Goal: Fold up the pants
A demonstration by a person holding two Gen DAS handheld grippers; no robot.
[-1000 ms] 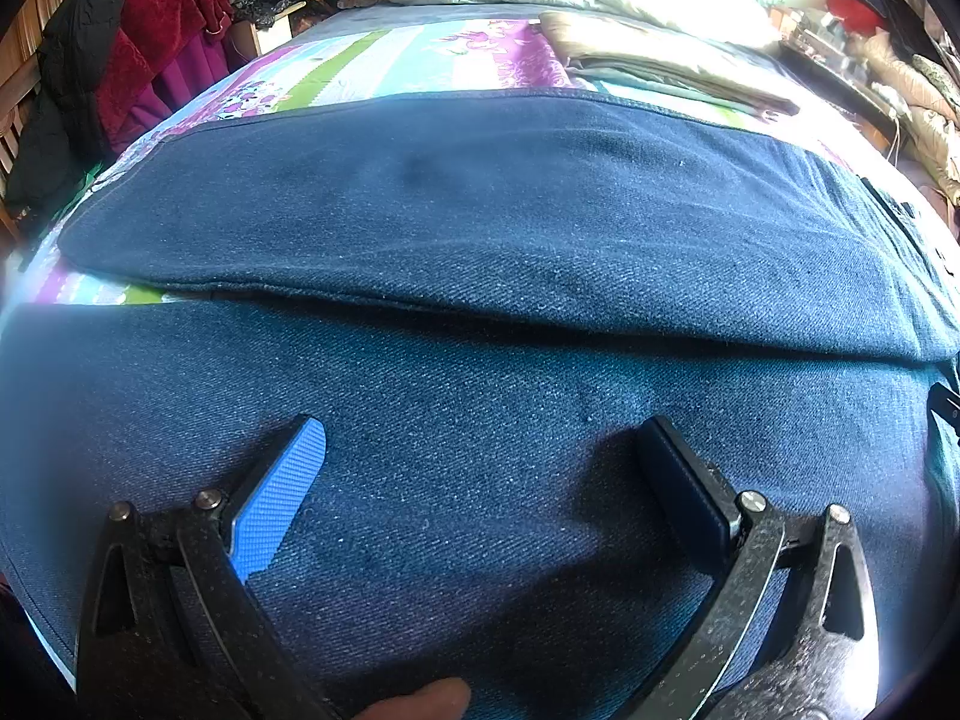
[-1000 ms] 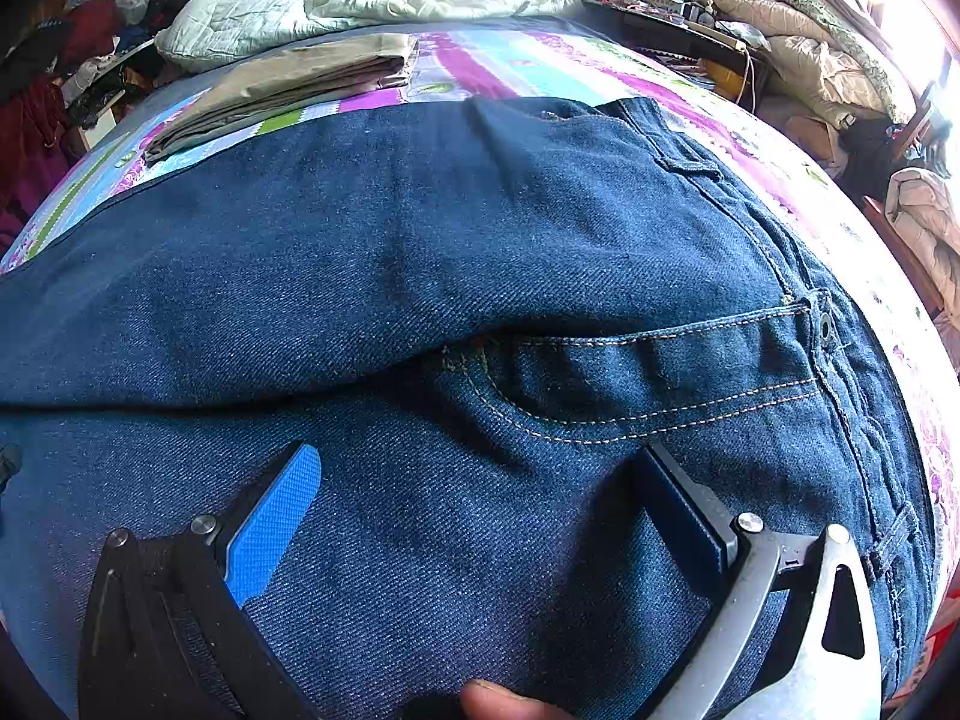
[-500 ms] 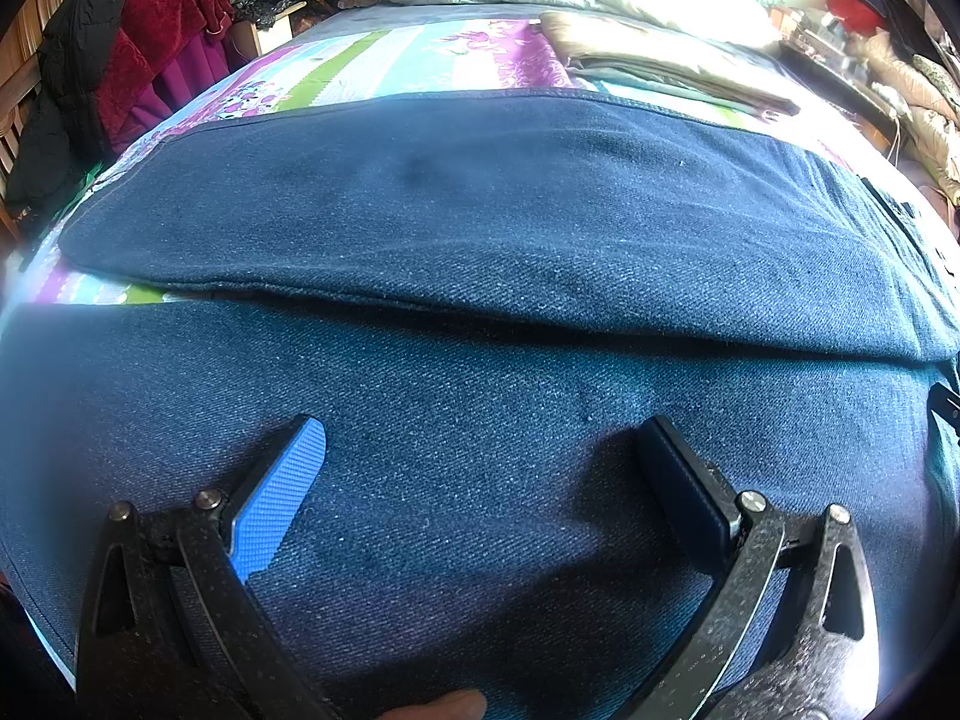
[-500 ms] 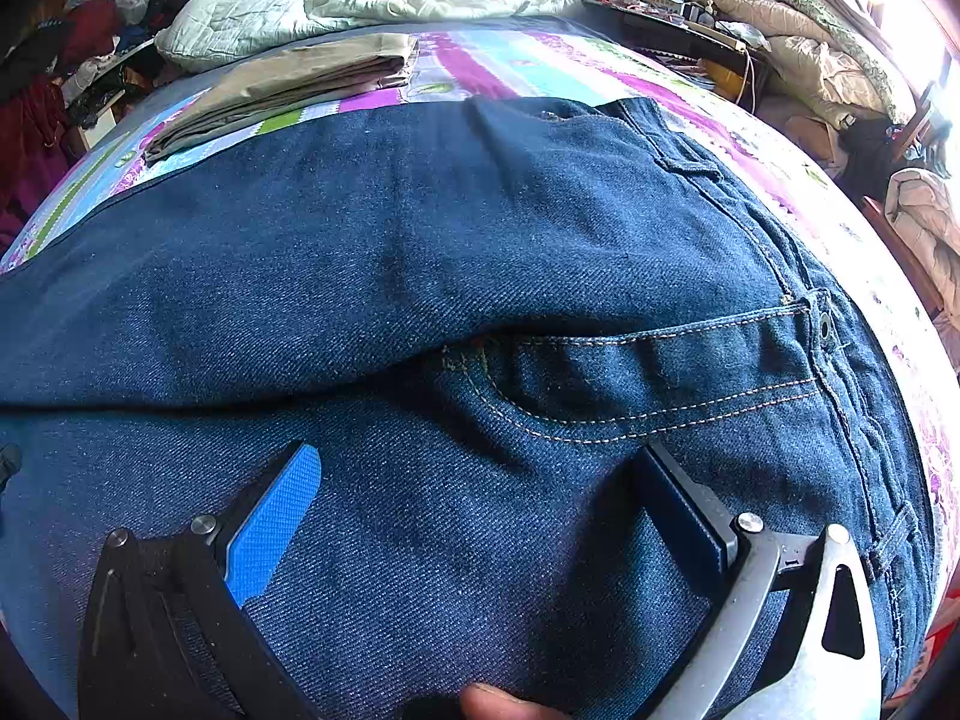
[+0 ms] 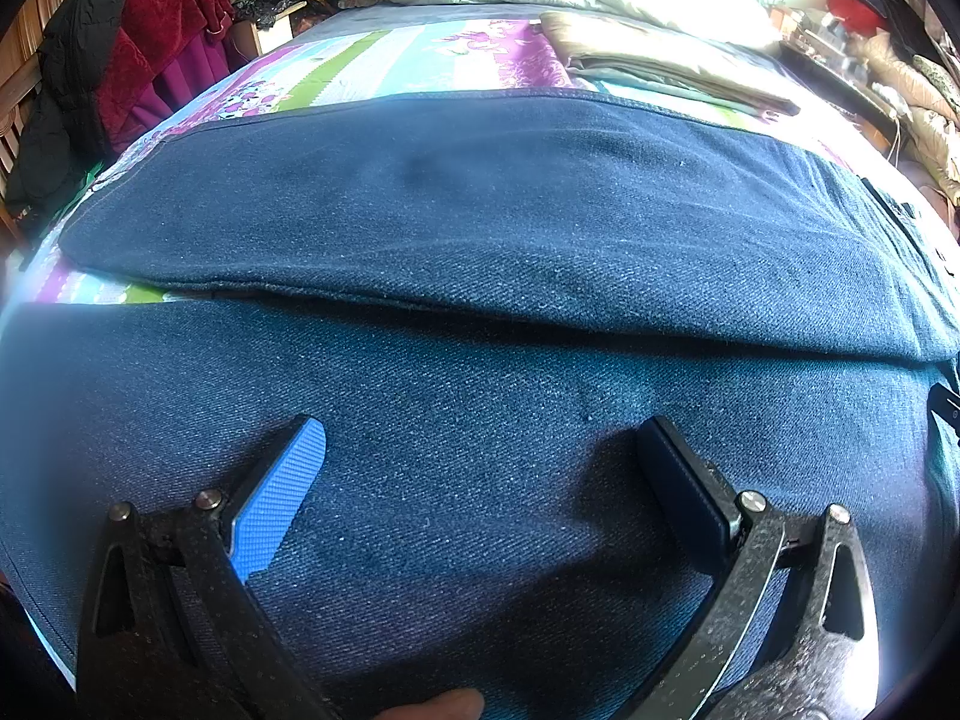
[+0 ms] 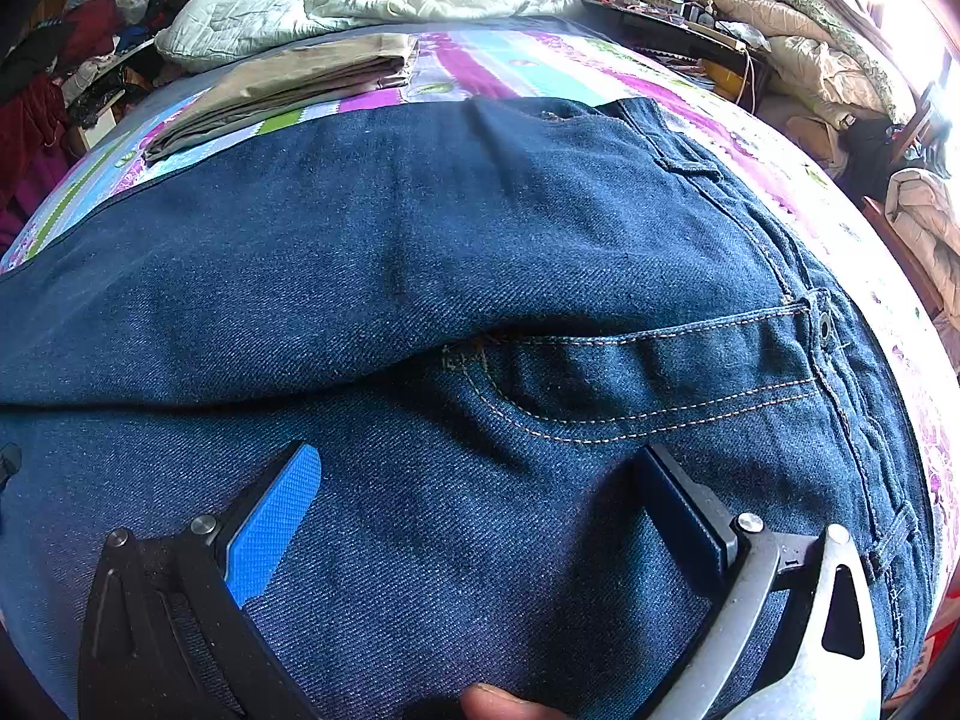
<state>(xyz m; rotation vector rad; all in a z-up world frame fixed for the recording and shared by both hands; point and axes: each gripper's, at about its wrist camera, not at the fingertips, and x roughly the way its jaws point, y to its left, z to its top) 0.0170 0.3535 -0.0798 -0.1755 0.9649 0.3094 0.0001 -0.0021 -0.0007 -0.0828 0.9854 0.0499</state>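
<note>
Left gripper (image 5: 480, 450) and right gripper (image 6: 480, 468) both gaped wide, empty, over the jeans (image 5: 480, 228). Pocket stitching (image 6: 660, 420) appeared mid-right in right view only.

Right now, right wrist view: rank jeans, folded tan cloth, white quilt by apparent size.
1. Jeans, largest, though nearest the camera.
2. and 3. White quilt and folded tan cloth look alike; the quilt lies farther back, so unranked.
</note>
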